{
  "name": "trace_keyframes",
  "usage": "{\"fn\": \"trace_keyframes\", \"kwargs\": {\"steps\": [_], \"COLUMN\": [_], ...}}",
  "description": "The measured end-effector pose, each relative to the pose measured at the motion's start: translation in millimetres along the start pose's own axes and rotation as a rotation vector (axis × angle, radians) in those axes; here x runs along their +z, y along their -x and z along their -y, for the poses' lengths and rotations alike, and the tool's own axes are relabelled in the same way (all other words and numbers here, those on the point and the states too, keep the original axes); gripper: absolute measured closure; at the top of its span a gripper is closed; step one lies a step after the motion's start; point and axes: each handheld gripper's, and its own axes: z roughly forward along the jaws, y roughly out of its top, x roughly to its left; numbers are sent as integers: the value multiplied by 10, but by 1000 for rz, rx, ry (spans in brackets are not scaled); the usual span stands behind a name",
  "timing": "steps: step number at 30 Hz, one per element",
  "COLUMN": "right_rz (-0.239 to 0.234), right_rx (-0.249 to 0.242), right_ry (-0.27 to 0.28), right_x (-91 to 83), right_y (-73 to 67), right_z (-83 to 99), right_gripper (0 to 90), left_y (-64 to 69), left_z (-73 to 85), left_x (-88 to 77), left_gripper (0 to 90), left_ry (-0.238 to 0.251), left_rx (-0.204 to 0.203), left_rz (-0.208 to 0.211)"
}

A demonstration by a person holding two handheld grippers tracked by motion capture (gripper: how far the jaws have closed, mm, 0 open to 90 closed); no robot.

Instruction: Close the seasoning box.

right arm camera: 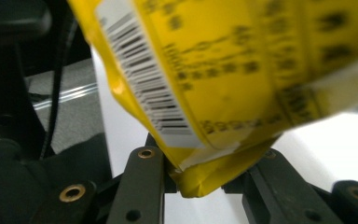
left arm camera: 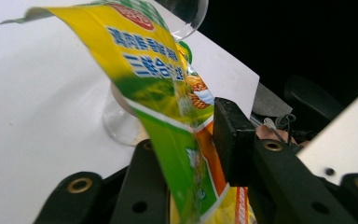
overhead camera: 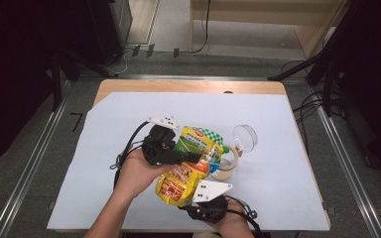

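The yellow snack bag was held up over the desk, above a clear cup. The right gripper squeezed its bottom corner. The left gripper had its fingers loose around the bag's top.

It looked like a lab. A table under a white sheet stood between floor rails, tripod legs and cables.
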Motion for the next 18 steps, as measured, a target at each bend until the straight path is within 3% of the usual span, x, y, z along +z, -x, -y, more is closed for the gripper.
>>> {"fn": "trace_keyframes", "kwargs": {"steps": [4,6,11,13,18], "right_rz": [-11,-16,-47,-65,-80], "right_rx": [1,19,49,58,71], "right_ry": [8,10,32,45,49], "right_x": [10,11,-12,-15,-4], "right_y": [-15,-6,19,17,34], "right_z": [-39,-49,-74,-108,-141], "right_gripper": [746,746,742,736,729], "left_y": [-7,-18,-25,-25,-41], "left_z": [0,-3,-12,-26,-80], "left_x": [20,29,70,120,162], "left_gripper": [700,672,648,614,587], "left_ry": [-3,-5,-3,-15,-50], "left_rx": [-1,-32,-48,-78,-106], "left_rz": [-19,-18,-23,-40,-47]}}
